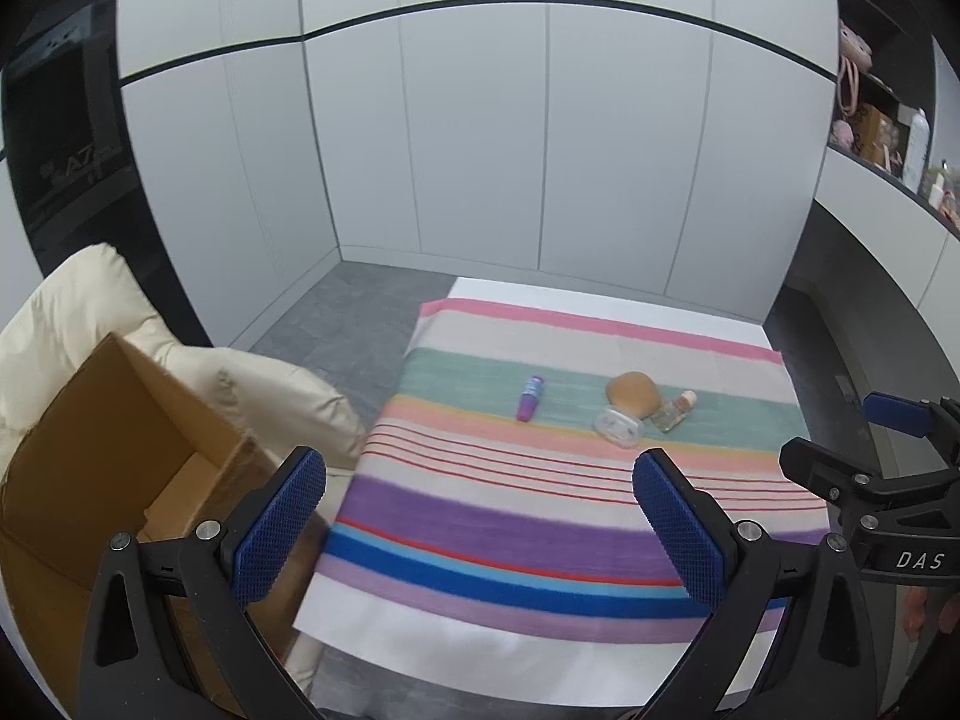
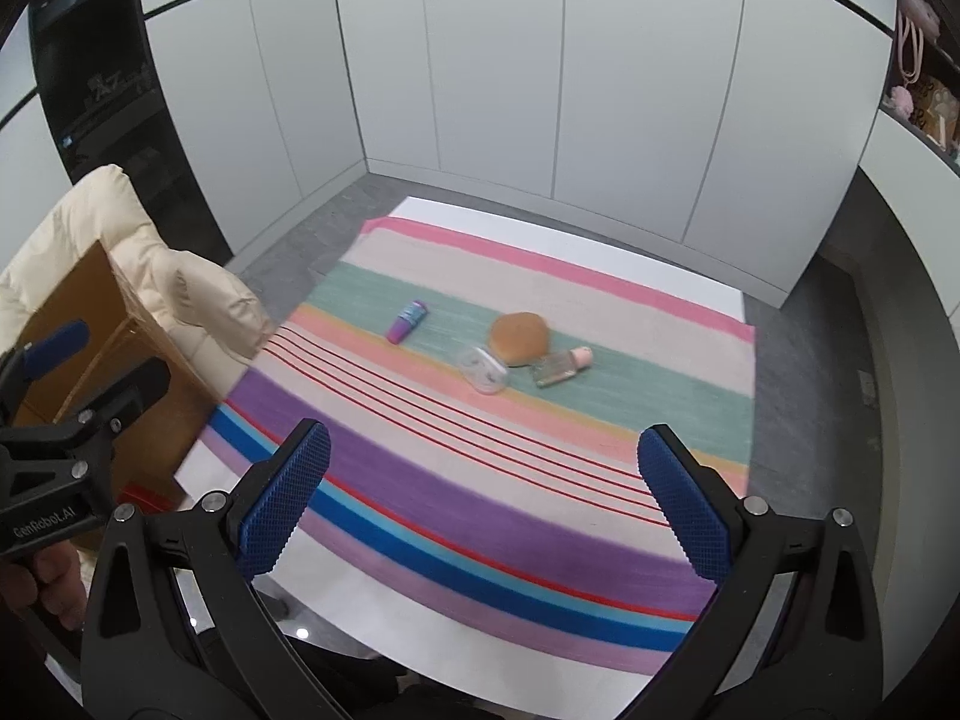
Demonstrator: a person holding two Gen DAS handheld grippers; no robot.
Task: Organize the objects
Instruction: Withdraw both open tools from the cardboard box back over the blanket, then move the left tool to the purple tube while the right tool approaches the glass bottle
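Four small objects lie on a striped cloth [image 1: 540,516] [image 2: 480,498] on the table: a purple tube [image 1: 528,398] [image 2: 406,321], a round tan bun-like piece [image 1: 631,393] [image 2: 519,336], a clear plastic case [image 1: 618,428] [image 2: 483,373] and a small clear bottle with a pink cap [image 1: 674,411] [image 2: 562,365]. My left gripper [image 1: 480,534] is open and empty, above the cloth's near side. My right gripper [image 2: 483,504] is open and empty, also well short of the objects. Each gripper shows in the other's view, the right one [image 1: 840,444] and the left one [image 2: 90,366].
An open cardboard box [image 1: 114,462] [image 2: 90,324] sits on a cream padded chair [image 1: 72,312] [image 2: 180,294] left of the table. White cabinet doors stand behind. Shelves with bags and bottles [image 1: 900,144] are at the right.
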